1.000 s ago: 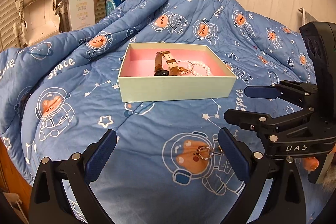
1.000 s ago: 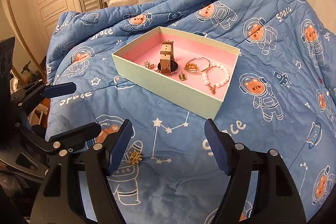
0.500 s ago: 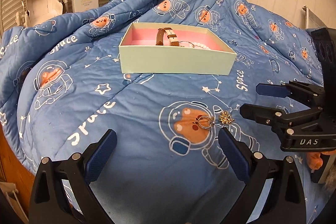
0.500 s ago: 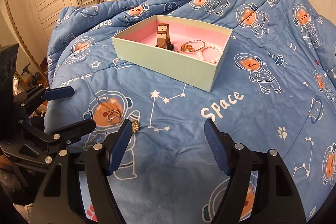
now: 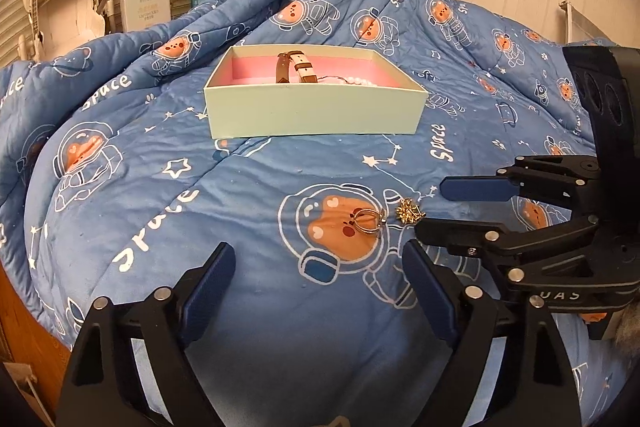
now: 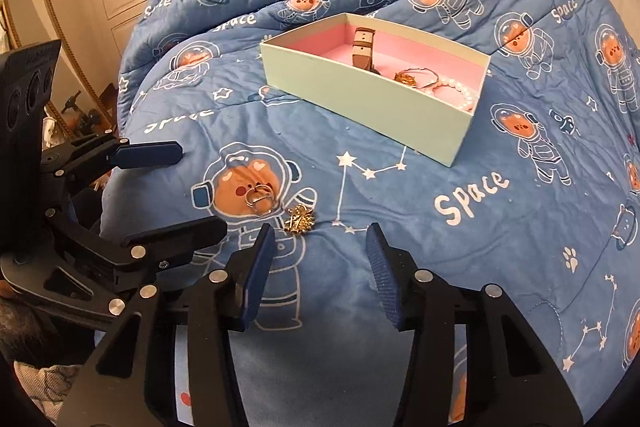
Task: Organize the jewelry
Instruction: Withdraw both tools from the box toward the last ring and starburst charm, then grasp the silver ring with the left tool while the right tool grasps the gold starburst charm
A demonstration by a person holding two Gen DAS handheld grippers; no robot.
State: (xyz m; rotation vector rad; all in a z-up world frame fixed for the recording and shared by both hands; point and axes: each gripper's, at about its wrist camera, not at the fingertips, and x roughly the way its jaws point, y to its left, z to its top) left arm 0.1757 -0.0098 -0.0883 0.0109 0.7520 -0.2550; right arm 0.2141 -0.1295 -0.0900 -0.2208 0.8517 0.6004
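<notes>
Your right gripper (image 6: 320, 267) has its jaws partly apart; they have just been closing, and nothing is between them. It is low over the blue quilt (image 6: 460, 247). A small gold ornament (image 6: 300, 219) lies on the quilt just ahead of its left finger (image 6: 256, 275), not touching any pad.

Your left gripper (image 5: 316, 291) stands wide, though its jaws have also just been narrowing a little, and they hold nothing. A thin ring (image 5: 368, 219) lies on the printed bear ahead of it, closer to its right finger (image 5: 428, 287). In the left wrist view the gold ornament (image 5: 408, 213) is just beside the ring, on its right, and the tip of your right gripper (image 5: 436, 207) is near it.

Farther back on the quilt sits a pale green box (image 6: 376, 103) with a pink inside. A watch with a brown strap (image 6: 363, 47) stands in it, and a gold piece (image 6: 406, 78), a thin bangle (image 6: 424, 73) and a pearl bracelet (image 6: 460, 93) lie beside the watch.
</notes>
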